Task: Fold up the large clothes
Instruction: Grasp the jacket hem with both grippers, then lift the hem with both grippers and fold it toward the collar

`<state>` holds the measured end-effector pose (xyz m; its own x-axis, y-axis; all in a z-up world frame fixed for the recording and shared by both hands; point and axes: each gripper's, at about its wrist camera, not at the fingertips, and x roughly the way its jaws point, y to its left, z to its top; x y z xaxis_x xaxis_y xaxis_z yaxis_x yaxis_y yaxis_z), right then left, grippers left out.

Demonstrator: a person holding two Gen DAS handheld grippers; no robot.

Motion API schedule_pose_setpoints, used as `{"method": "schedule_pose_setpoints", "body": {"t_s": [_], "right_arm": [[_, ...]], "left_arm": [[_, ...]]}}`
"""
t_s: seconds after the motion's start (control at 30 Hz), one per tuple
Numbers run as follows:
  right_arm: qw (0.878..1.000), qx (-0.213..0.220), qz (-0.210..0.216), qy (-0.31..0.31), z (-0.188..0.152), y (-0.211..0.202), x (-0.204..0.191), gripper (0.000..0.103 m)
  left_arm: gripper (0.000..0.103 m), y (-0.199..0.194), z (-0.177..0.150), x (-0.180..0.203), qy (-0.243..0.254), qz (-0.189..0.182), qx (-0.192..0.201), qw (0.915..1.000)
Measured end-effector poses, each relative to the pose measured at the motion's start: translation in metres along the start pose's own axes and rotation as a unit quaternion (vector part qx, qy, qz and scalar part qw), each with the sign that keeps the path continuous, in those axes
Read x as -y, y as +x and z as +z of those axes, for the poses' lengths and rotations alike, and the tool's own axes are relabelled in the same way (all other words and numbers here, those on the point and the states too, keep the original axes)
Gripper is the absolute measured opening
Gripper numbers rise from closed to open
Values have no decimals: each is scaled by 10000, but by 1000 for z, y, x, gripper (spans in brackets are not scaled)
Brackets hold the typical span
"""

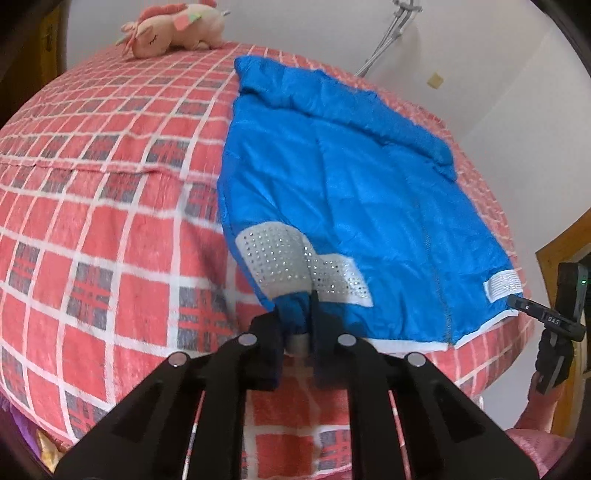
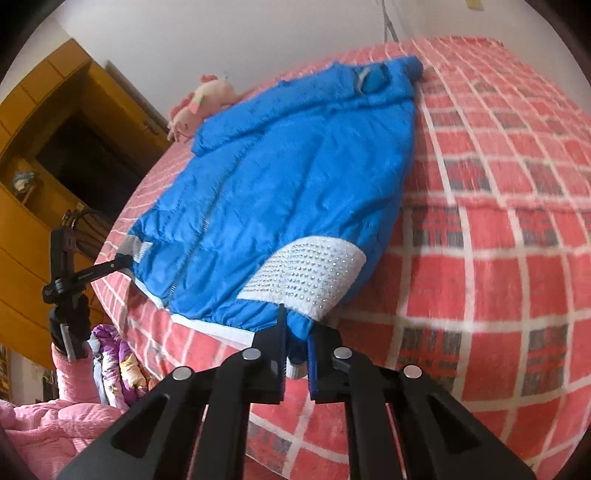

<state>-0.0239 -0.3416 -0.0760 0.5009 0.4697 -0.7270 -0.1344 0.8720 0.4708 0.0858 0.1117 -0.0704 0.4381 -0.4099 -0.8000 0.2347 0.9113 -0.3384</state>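
Blue jacket (image 1: 354, 206) lies flat on the plaid bed (image 1: 110, 221). Left tongs (image 1: 297, 321) & right tongs (image 2: 295, 343) each clamp a hem corner. Step: grasp made; next likely needs both corners lifted together, carried toward collar.

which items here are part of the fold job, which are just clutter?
In the job:
- blue jacket
- left gripper, shut on the jacket's hem corner
- right gripper, shut on the other hem corner
- checked bedspread, the work surface

Lying about:
- plush toy
- wooden cabinet
- patterned bedding beside the bed
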Motion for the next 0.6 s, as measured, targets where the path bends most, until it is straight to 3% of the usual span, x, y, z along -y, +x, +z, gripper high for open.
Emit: {"method": "schedule_pose_setpoints", "body": {"t_s": [0.33,0.6], "right_arm": [[9974,614,102,-359,54,-39,-21,8],[9954,897,223,-236,137,-52,-19,8]], "left_arm": [[8,-34,51,18,222,-338,679,9969],[8,-43,123,29,379,-399,1224,9909]]}}
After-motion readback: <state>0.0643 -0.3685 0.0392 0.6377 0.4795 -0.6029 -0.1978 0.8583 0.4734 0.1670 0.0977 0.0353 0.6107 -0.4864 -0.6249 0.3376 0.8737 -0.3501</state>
